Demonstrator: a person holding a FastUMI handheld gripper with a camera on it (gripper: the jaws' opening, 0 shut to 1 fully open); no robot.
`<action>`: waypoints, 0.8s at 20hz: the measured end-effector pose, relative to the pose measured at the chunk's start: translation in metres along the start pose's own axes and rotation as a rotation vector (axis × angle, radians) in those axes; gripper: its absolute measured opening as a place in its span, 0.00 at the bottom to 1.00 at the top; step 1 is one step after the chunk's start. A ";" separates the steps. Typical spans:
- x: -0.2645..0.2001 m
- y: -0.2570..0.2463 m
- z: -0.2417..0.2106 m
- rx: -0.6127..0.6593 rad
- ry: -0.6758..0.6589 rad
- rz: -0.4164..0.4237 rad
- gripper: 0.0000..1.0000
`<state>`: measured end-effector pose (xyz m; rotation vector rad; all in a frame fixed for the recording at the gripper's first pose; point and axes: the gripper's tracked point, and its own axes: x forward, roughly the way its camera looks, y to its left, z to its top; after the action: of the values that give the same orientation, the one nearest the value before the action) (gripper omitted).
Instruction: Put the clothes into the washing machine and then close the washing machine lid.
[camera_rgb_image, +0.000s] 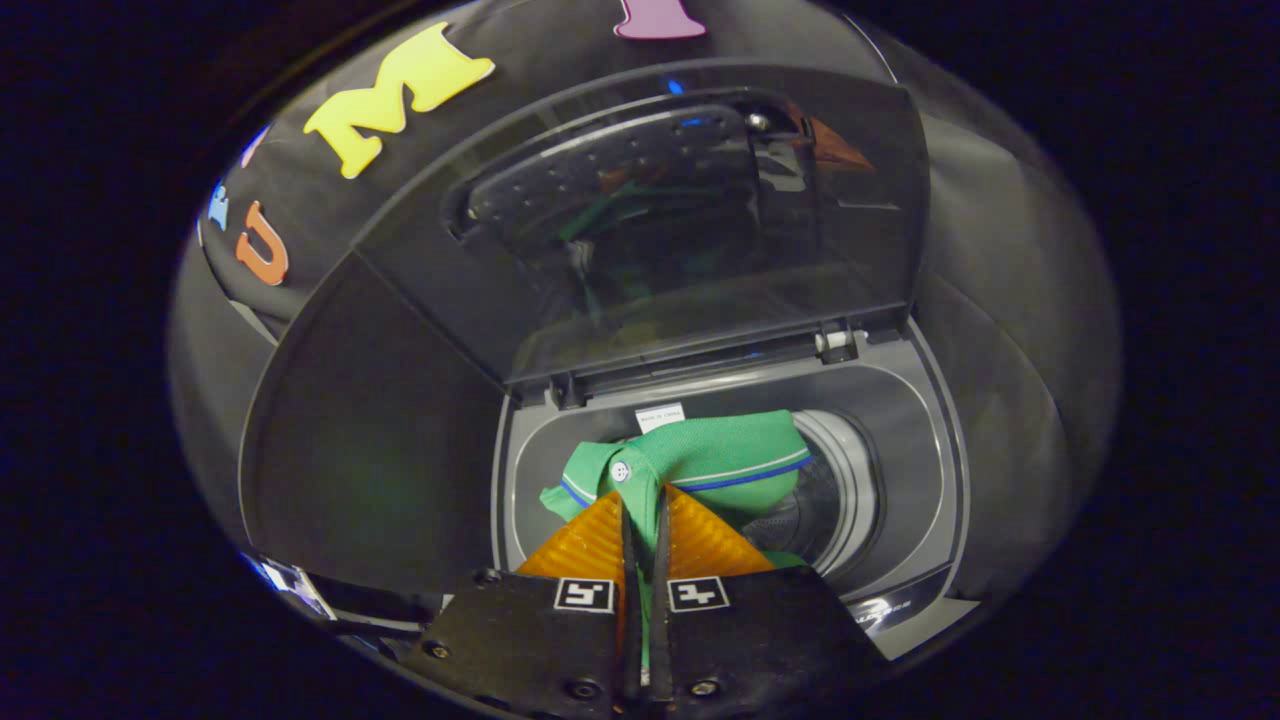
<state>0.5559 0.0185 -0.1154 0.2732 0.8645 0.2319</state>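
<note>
Right now your gripper (641, 505) hangs over the open mouth of the washing machine (925, 500), and its 2 fingers are drawn close with only a thin slit between them. A strip of green cloth shows in that slit, so you appear to be pinching the green polo shirt (720, 460) by a fold near its collar. The shirt lies bunched just ahead of the fingers and under them, draped at the near-left part of the opening, with its collar, a white button and a white tag turned upward. Part of it seems to hang down into the drum (830, 500), whose ribbed wall shows just beside the shirt on the far side (how deep the cloth reaches you cannot tell from here).

The lid (640, 220) stands raised on its hinges beyond the opening, tilted back toward the booth wall, with a faint green reflection in its dark glass.

As a judgement, you are mid-way through step 1: the shirt is at the machine and partly in, yet not released. What is left is to let the cloth drop fully inside, clear of the rim, then withdraw and bring the lid down. Watch that no sleeve or collar stays draped over the edge, or the lid may not seat.
</note>
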 end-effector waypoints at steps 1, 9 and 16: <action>0.008 -0.004 -0.005 0.002 0.022 -0.014 0.07; 0.040 -0.029 -0.043 0.053 0.162 -0.114 0.07; 0.041 -0.033 -0.047 0.074 0.186 -0.127 0.15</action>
<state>0.5485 0.0070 -0.1847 0.2675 1.0723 0.1084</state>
